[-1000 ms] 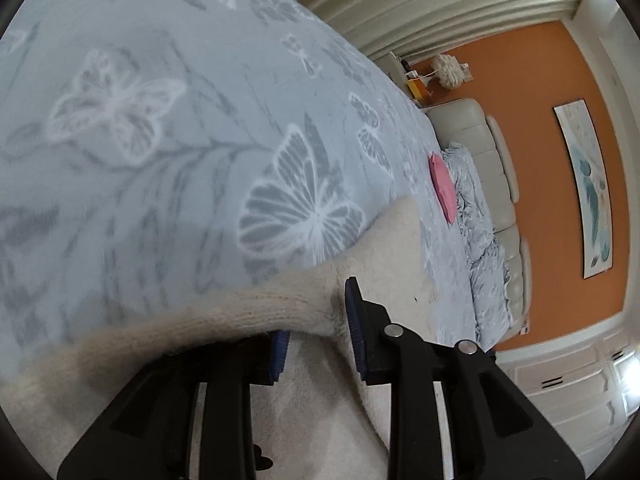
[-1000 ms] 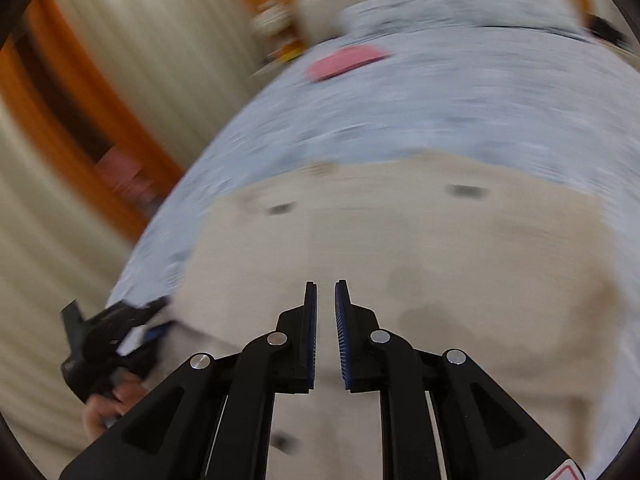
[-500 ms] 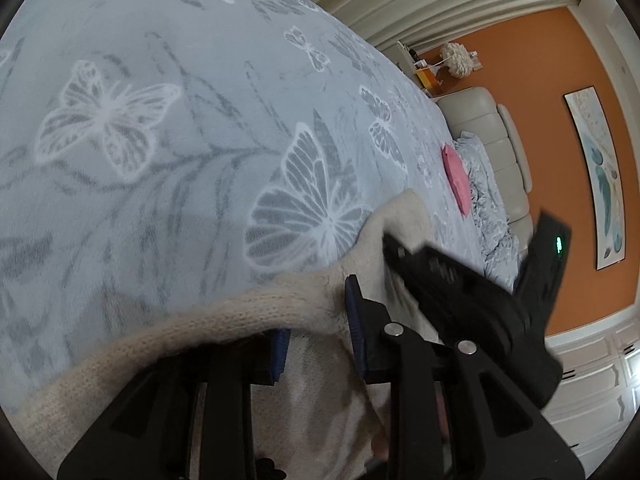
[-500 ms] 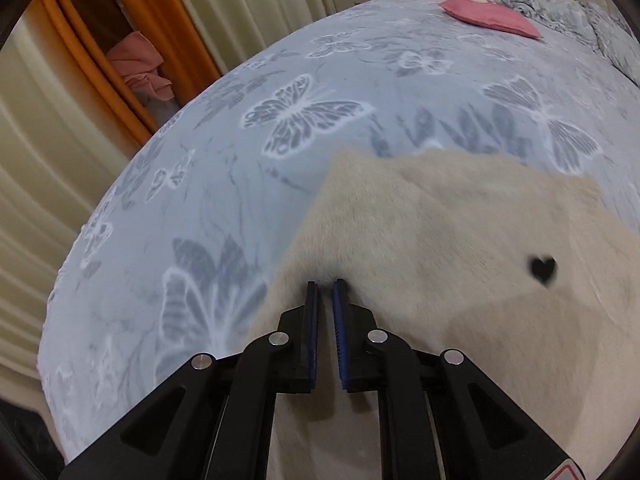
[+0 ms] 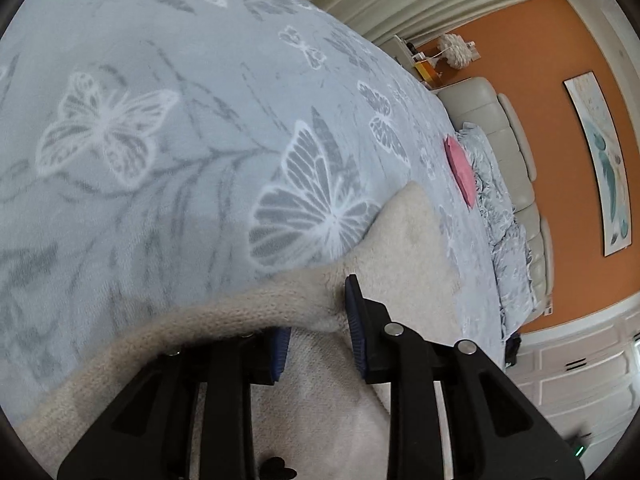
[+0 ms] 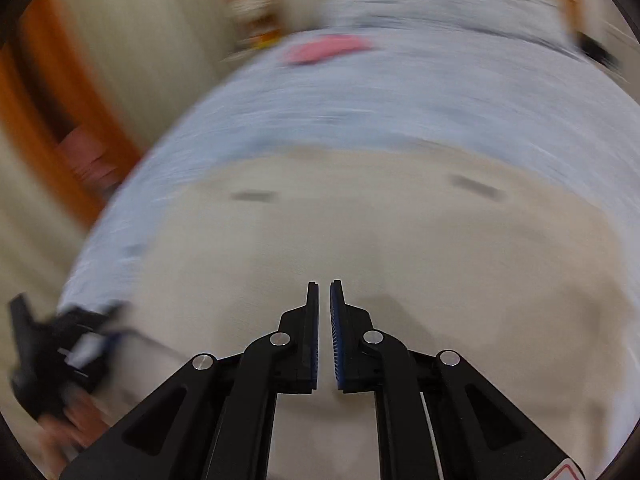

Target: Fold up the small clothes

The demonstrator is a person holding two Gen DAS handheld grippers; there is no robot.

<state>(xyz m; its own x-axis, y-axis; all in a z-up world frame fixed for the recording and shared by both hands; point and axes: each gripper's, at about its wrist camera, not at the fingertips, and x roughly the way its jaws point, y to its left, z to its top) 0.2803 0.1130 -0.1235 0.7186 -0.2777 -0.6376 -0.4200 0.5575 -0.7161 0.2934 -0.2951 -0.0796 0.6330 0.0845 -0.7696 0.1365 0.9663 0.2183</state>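
Observation:
A cream knitted garment (image 5: 404,240) lies on a light blue bedspread (image 5: 160,120) printed with grey butterflies. My left gripper (image 5: 316,320) holds a thick knitted edge of the garment between its blue pads, with the fabric draped over the left finger. In the right wrist view the garment (image 6: 400,220) spreads wide and flat with small dark marks, all blurred by motion. My right gripper (image 6: 325,300) is shut and empty just above the garment. The left gripper (image 6: 52,356) shows at the far left of that view.
A pink pillow (image 5: 460,172) and a crumpled grey duvet (image 5: 500,208) lie at the head of the bed by a padded headboard. An orange wall with a picture (image 5: 604,168) and curtains stand beyond. Curtains (image 6: 132,60) flank the bed's left side.
The right gripper has swung away from the garment's left corner back over its middle, and it is gone from the left wrist view. The left gripper keeps its hold in place.

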